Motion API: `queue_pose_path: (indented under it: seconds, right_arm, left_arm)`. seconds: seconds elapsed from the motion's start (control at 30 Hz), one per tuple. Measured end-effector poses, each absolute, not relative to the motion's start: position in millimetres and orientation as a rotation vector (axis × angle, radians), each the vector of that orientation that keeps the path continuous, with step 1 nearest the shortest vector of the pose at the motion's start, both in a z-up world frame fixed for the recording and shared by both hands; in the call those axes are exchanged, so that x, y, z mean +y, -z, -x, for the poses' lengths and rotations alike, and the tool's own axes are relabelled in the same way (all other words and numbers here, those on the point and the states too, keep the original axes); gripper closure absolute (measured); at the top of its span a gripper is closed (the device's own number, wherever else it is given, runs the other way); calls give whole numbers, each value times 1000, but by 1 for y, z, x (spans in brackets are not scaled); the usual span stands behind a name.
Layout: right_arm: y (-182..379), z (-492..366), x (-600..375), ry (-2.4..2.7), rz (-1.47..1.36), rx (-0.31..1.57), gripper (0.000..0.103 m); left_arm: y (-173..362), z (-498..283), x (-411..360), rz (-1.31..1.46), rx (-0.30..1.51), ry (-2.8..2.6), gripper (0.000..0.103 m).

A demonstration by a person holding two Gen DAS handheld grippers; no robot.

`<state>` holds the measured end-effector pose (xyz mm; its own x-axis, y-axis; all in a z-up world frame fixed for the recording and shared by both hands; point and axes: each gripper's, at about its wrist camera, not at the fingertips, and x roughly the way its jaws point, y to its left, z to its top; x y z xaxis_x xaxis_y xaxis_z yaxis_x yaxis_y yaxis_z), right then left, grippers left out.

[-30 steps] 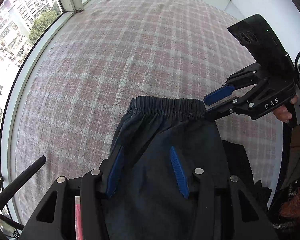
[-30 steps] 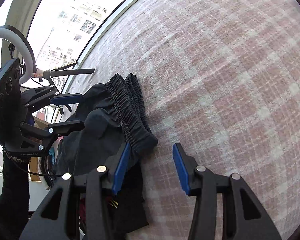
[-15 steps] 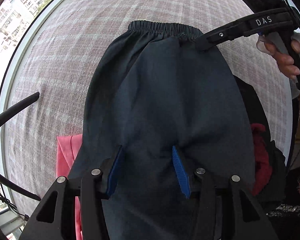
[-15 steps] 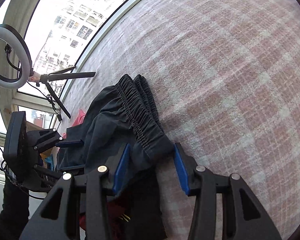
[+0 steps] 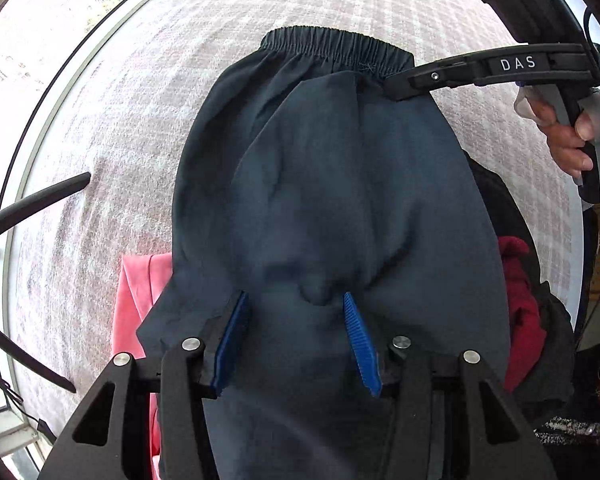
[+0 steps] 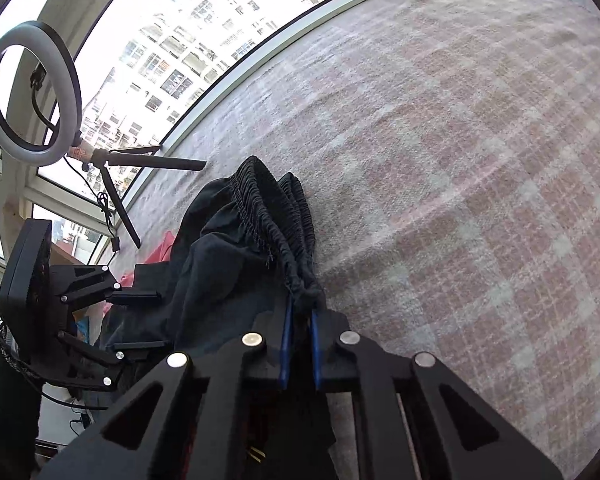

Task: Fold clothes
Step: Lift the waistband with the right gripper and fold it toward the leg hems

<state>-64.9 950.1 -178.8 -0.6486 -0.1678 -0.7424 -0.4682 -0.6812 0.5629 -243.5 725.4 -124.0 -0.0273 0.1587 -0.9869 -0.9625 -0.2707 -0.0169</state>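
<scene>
Dark navy shorts (image 5: 332, 200) with an elastic waistband (image 5: 336, 46) lie on the pink plaid cloth (image 5: 148, 92). My left gripper (image 5: 294, 320) is open over the lower part of the shorts, its blue pads apart with fabric bunched between them. My right gripper (image 6: 300, 320) is shut on the right end of the waistband (image 6: 276, 224). It shows from the side in the left wrist view (image 5: 400, 88). The left gripper shows in the right wrist view (image 6: 140, 320), open at the far end of the shorts.
A pink garment (image 5: 136, 292) lies under the shorts' left edge, and a red garment (image 5: 520, 304) among dark clothes on the right. A ring light on a tripod (image 6: 32, 88) stands by the window. The plaid cloth (image 6: 460, 160) stretches beyond the waistband.
My right gripper has closed on the end of the waistband. My left gripper drew back along the shorts toward their lower end and stays open. The shorts are stretched out longer.
</scene>
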Motion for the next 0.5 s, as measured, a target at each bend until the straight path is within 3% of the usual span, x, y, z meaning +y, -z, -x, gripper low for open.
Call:
queue_pose_path:
  seconds: [0.27,0.5]
  right_arm:
    - [113,58,935,-2513,1087,1054,95]
    - [66,47,914,-2532,997,1006,95]
  left_arm:
    - [51,262,634,1284,804,-1708,57]
    - [-20,250,471,1366,707,-1985,57]
